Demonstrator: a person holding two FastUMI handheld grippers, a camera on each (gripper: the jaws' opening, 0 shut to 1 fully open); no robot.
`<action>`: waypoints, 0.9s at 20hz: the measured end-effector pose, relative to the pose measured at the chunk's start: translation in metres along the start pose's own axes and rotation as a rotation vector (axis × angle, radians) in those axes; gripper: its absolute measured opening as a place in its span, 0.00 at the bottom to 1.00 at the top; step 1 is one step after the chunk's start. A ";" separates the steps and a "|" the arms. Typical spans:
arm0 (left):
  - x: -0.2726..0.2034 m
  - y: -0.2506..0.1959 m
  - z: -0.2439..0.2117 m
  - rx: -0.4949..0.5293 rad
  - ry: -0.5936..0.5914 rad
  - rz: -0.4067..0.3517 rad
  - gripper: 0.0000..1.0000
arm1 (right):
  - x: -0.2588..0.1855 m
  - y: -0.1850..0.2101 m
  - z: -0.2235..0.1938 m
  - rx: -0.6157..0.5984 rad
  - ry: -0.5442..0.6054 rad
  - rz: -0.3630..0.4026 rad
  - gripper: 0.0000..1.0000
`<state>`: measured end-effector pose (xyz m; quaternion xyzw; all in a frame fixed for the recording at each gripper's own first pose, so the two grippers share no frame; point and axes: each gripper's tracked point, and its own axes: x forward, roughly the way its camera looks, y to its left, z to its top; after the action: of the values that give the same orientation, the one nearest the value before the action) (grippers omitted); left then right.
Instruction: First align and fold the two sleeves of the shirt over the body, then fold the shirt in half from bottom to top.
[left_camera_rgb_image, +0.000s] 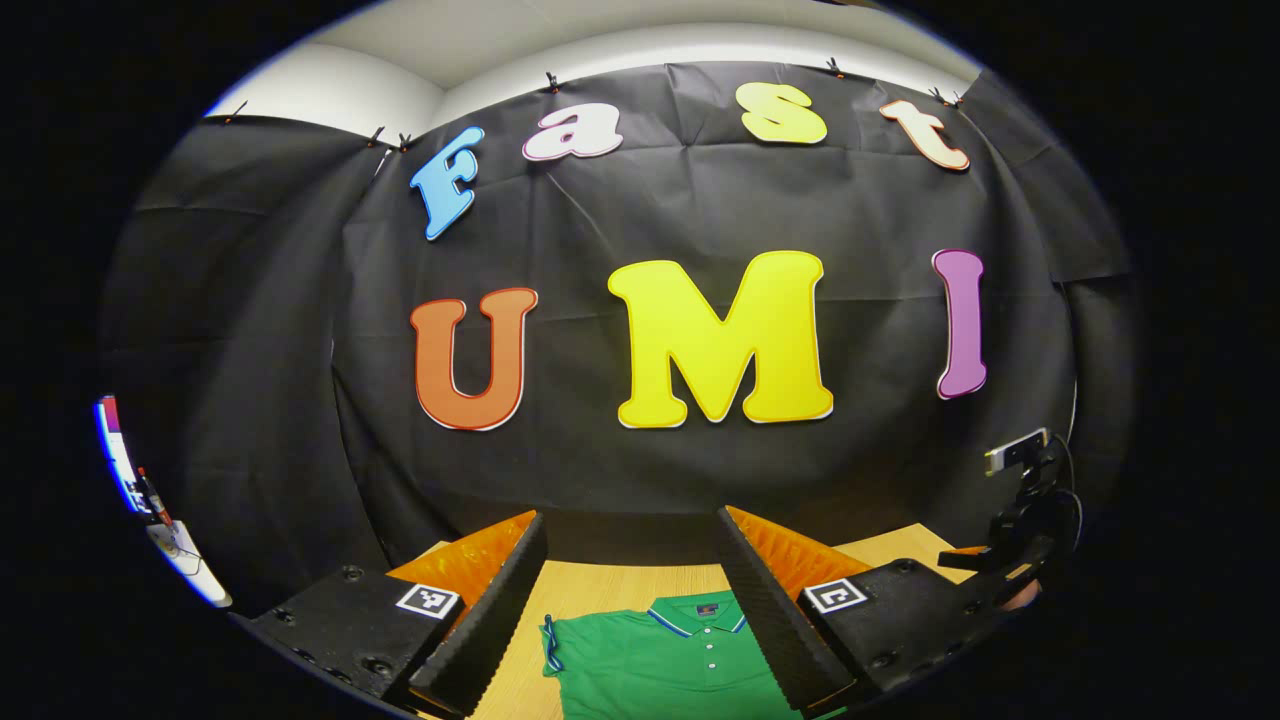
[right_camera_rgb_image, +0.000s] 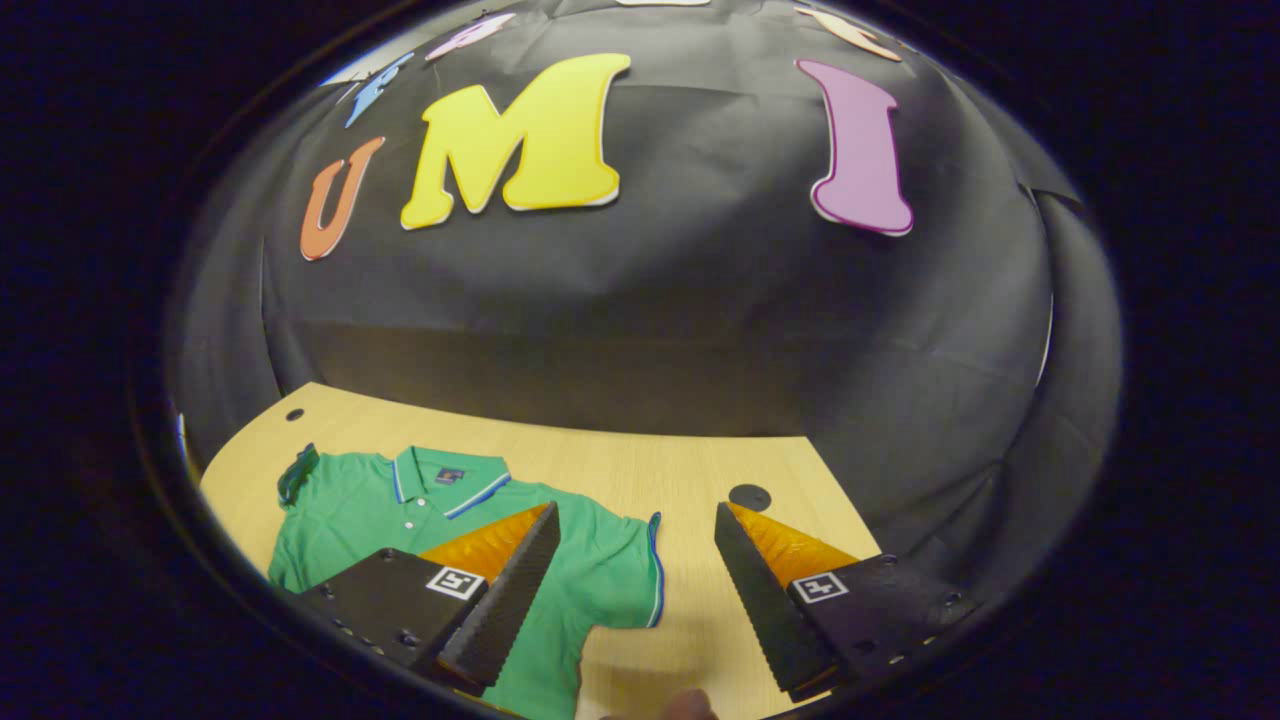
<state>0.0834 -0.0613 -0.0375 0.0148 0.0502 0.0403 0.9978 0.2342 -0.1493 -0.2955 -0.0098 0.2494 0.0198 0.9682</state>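
Note:
A green polo shirt (right_camera_rgb_image: 420, 520) with a blue-and-white trimmed collar lies flat on the wooden table (right_camera_rgb_image: 640, 470), collar toward the booth wall. In the right gripper view its right sleeve (right_camera_rgb_image: 620, 565) spreads out beside the body, and its left sleeve (right_camera_rgb_image: 298, 472) lies at the far left. My right gripper (right_camera_rgb_image: 632, 600) hangs open above that right sleeve and the bare table next to it. In the left gripper view the shirt (left_camera_rgb_image: 660, 660) shows with collar and buttons between the fingers of my left gripper (left_camera_rgb_image: 625, 610), which is open and holds nothing.
The other gripper (left_camera_rgb_image: 1015, 530) with its camera and cables shows at the right edge of the left gripper view. Two dark round holes (right_camera_rgb_image: 749, 496) mark the tabletop. The black cloth wall rises close behind the table's far edge.

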 end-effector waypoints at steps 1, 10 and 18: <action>0.003 -0.001 -0.003 -0.006 0.014 0.006 1.00 | 0.014 -0.003 -0.010 0.001 0.020 0.006 0.95; 0.017 -0.001 -0.023 0.039 0.072 0.057 1.00 | 0.084 -0.014 -0.088 0.029 0.199 0.052 0.95; 0.026 -0.018 -0.022 0.088 0.070 0.018 1.00 | 0.097 -0.012 -0.114 0.097 0.273 0.080 0.70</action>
<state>0.1079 -0.0764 -0.0629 0.0576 0.0869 0.0477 0.9934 0.2644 -0.1616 -0.4417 0.0443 0.3794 0.0446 0.9231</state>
